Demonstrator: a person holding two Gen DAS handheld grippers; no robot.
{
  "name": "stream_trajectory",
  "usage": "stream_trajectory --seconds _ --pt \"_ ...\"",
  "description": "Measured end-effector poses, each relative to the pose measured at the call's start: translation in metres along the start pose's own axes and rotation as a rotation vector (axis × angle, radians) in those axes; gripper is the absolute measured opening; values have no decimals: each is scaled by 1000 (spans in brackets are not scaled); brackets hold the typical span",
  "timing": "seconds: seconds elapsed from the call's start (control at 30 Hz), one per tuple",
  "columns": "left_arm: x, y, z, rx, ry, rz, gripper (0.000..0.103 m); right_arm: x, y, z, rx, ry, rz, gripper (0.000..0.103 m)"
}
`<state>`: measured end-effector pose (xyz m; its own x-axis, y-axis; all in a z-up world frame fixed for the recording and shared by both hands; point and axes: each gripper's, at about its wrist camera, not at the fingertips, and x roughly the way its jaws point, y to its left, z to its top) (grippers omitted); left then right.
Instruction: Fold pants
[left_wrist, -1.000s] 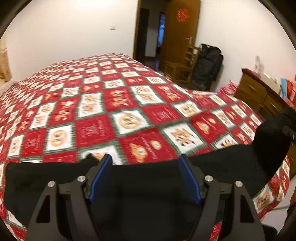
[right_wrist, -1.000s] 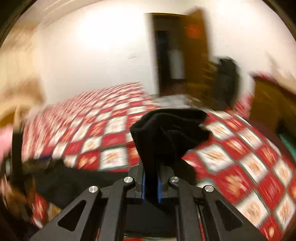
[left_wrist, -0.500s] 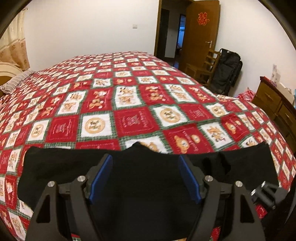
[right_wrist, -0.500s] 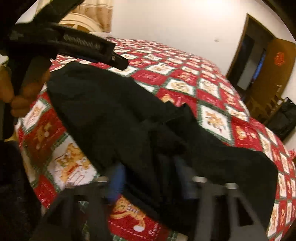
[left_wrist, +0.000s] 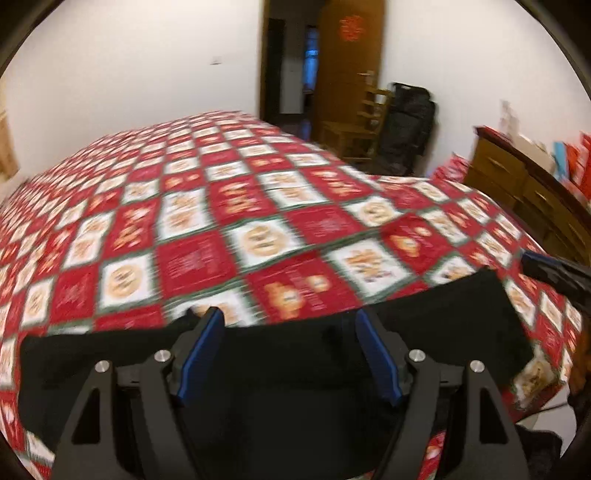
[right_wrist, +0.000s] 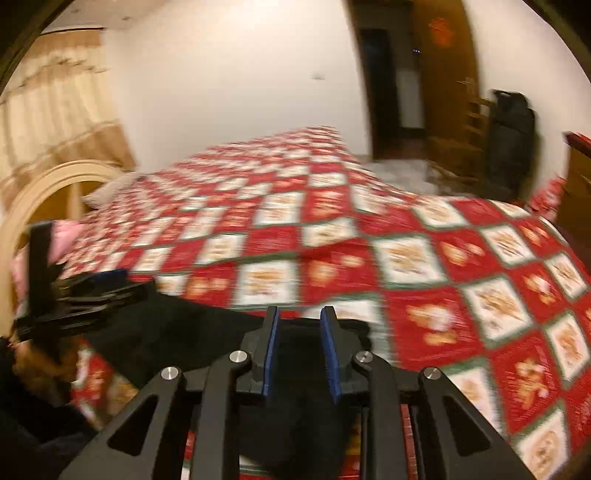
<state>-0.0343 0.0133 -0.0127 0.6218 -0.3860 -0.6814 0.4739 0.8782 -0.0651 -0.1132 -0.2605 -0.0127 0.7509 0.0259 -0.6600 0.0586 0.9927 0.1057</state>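
Observation:
The black pants (left_wrist: 288, 373) lie in a wide band along the near edge of the bed. My left gripper (left_wrist: 290, 325) is open and empty, its blue-padded jaws wide apart just above the cloth. My right gripper (right_wrist: 300, 325) hovers over the right end of the pants (right_wrist: 207, 332) with its jaws a little apart and nothing between them. The right gripper's tip shows at the right edge of the left wrist view (left_wrist: 554, 273). The left gripper shows at the left of the right wrist view (right_wrist: 85, 295).
The bed carries a red, white and green patchwork quilt (left_wrist: 258, 221). A wooden dresser (left_wrist: 535, 192) stands to the right. A wooden chair (left_wrist: 354, 129), a black bag (left_wrist: 406, 125) and an open doorway (left_wrist: 291, 66) are beyond the bed. A cream headboard (right_wrist: 48, 192) is at far left.
My right gripper has let go of the pants end it was carrying, laid it over to the left and swung back to the right end. The left gripper stayed open.

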Motion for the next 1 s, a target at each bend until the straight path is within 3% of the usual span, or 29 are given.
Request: stream_trajectory --seconds 0.17,0.23,0.27,0.43,0.53,0.63,0.7,0.8,0.87,0.97,1.0 --pt "14 -41 5 47 23 -59 76 25 -11 -5 38 73 -11 24" --pt "19 -48 2 69 34 -31 76 24 -6 -4 14 56 -39 24" --pt "21 -46 0 73 45 -21 76 17 4 -3 -17 23 -4 24" --pt "19 -9 -10 -76 80 -109 79 14 41 -3 -129 2 58 24" --pt "29 -1 -18 -183 149 -204 80 20 44 -4 -105 -2 75 24" --pt "36 -9 -30 -223 194 -278 78 20 32 -7 -40 -3 78 24" --pt "40 -23 -34 -195 222 -321 69 16 24 -10 -14 -4 68 24" --pt "44 -36 -38 -148 253 -322 55 9 12 -13 18 -19 52 24" --pt "51 -31 -41 -191 285 -343 47 6 5 -14 37 -32 35 24" --pt "55 -15 -43 -293 286 -356 19 4 -7 -16 85 -41 20 24" --pt "55 -11 -42 -318 285 -378 16 4 -10 -17 103 -41 18 24"
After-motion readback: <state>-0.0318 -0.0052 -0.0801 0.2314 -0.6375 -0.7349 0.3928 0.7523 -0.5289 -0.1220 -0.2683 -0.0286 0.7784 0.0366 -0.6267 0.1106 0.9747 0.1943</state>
